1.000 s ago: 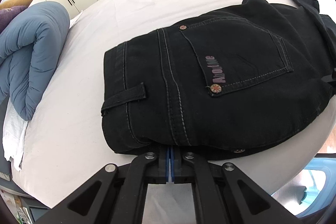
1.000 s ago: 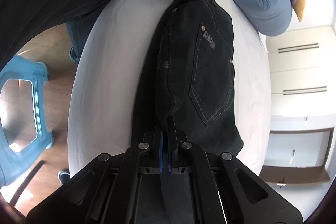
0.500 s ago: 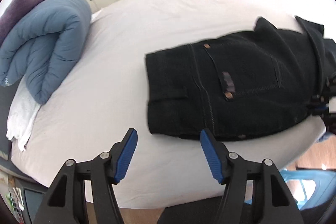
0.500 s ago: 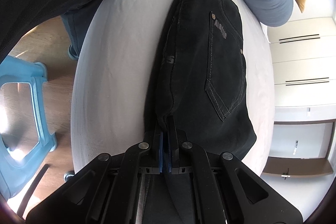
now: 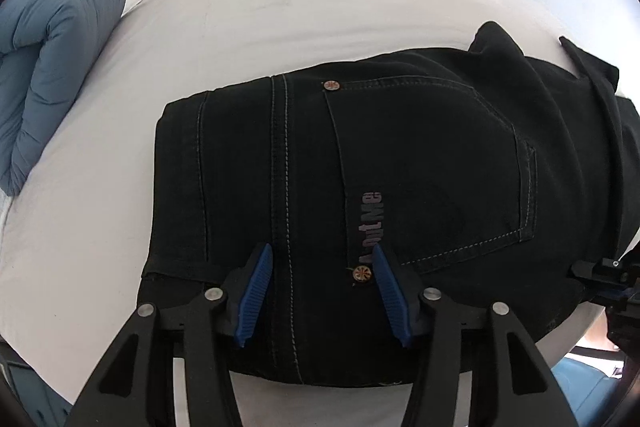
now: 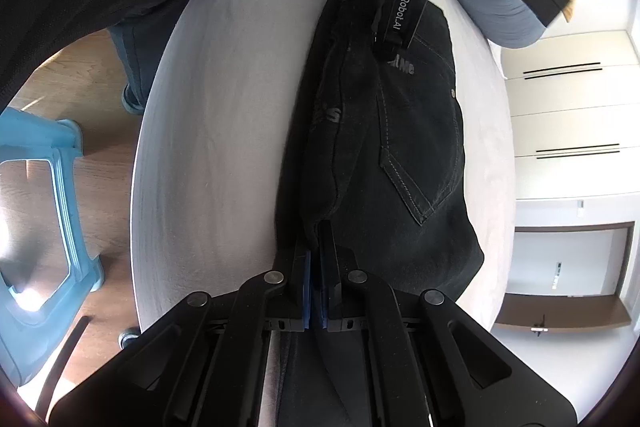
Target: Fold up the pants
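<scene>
White bed sheet (image 5: 304, 7) carries the folded black pants (image 5: 400, 163). My left claw (image 5: 322, 291), jaws just narrowing yet spread apart, straddles their near edge; my right claw (image 6: 316, 263) stays clenched on their fabric.

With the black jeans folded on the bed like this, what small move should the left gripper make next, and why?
Probably close the left gripper on the near edge of the black jeans. Its blue fingers have just been closing and now stand apart over the denim beside the back pocket, not pressing it. The right gripper is shut on the other end, so that grip would let both lift together.
</scene>
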Motion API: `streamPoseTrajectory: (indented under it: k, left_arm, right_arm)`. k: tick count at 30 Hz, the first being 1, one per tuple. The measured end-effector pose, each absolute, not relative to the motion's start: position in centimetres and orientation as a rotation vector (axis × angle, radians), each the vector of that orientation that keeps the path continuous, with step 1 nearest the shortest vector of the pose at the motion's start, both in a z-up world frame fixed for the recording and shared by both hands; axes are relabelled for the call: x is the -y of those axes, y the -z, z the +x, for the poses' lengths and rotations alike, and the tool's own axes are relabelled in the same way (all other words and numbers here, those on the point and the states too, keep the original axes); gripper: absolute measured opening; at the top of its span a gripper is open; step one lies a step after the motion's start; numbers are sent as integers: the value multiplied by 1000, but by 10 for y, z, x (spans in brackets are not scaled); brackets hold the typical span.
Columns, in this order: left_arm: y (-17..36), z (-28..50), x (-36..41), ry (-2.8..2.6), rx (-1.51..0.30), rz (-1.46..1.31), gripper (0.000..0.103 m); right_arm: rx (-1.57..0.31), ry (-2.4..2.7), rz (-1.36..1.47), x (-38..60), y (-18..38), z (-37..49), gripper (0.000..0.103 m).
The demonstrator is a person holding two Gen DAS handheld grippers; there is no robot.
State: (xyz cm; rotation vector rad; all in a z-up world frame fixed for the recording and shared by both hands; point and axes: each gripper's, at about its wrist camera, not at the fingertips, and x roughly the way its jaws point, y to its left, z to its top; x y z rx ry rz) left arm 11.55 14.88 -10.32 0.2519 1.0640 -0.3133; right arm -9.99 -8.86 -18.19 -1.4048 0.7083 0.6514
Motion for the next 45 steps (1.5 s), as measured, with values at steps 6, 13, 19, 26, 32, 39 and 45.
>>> streamPoseTrajectory:
  k: [6, 13, 19, 26, 32, 39, 45]
  left_arm:
    - [59, 110, -124, 288, -989, 367, 54]
    - [105, 130, -56, 381, -1087, 429, 55]
    - [98, 135, -67, 364, -1083, 338, 54]
    - [57, 122, -13, 483, -1002, 243, 54]
    - [106, 140, 3, 522, -1123, 152, 58]
    - [107, 140, -12, 561, -1124, 59, 60]
    - [108, 137, -23, 584, -1098, 7, 58]
  right_arm:
    - [-698, -613, -1392, 88, 185, -104, 3]
    - [-658, -574, -1390, 90, 187, -108, 3]
    - [-656, -508, -1249, 110, 171, -119, 13]
    - [-726, -408, -643, 182, 94, -113, 102]
    - [-949, -88, 13, 353, 51, -18, 102]
    - [-1014, 114, 651, 517, 60, 81, 76]
    - [-1173, 323, 585, 530, 104, 145, 62]
